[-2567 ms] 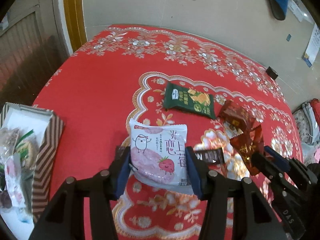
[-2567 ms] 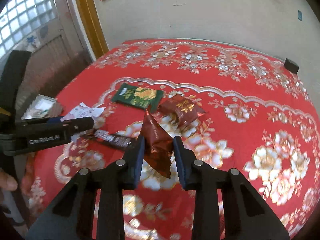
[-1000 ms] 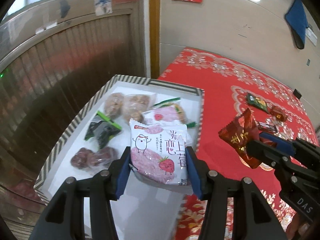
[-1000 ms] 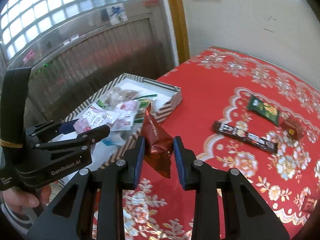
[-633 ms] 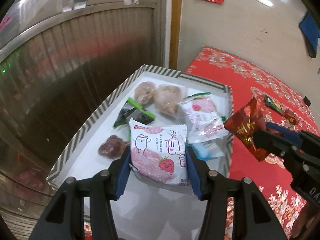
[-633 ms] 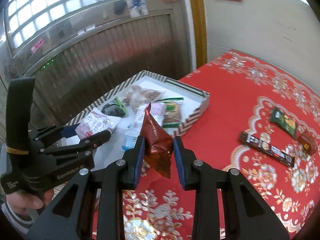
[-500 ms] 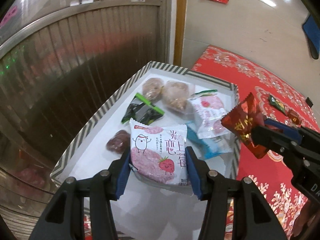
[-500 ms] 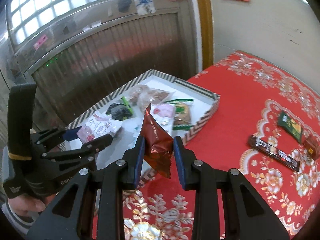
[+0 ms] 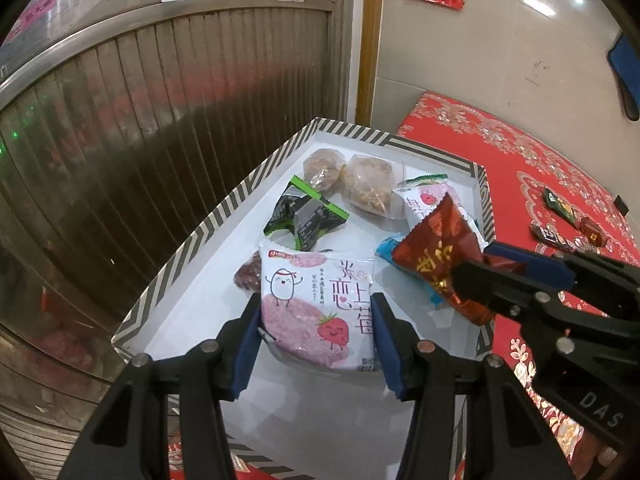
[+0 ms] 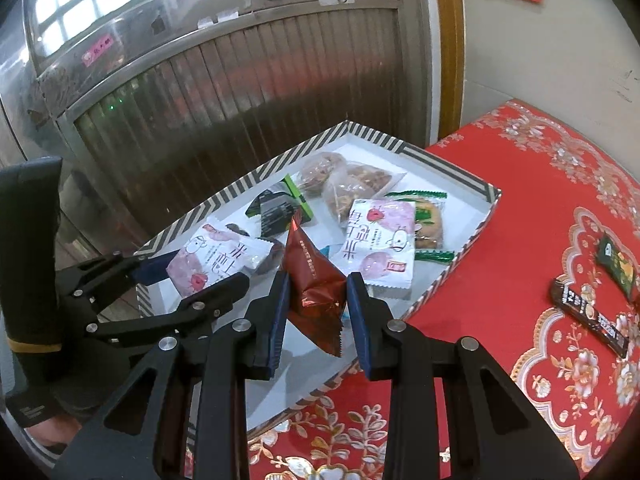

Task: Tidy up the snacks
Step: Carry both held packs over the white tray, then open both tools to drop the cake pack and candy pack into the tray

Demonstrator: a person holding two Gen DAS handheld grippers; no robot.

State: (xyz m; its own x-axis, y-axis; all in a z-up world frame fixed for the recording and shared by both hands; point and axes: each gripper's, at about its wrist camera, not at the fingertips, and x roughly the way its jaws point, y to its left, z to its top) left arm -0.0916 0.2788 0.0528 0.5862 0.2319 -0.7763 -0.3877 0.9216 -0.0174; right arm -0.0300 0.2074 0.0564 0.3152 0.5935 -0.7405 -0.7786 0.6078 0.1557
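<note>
1. Far left, our left gripper (image 9: 316, 330) hangs over the near end of the striped box (image 9: 192, 242), its jaws part-way apart and pressed on both sides of the pink strawberry packet (image 9: 318, 304). That packet is in the air, tilted, above bare white floor.
2. Risk here, we reckon: it is a puffy, slippery bag pinched only at the edges. A twist of the wrist could let it slide out early, and near the front wall it might tip over the rim instead of landing inside.
3. In the middle of the box lie wrapped pastries (image 9: 366, 184), a green-and-black packet (image 9: 306, 216) and a second pink packet (image 10: 378, 250). It is crowded there, so anything dropped may land on top and slide.
4. Moving right, our right gripper (image 10: 316, 304) has its jaws nearly closed on the dark red packet (image 10: 314, 280), above the box's near right side.
5. The two grippers sit close together; a careless swing could knock them into each other.
6. Far right, on the red tablecloth (image 10: 520, 240), a green packet (image 10: 616, 266) and a dark bar (image 10: 588, 316) are yet to be collected.
</note>
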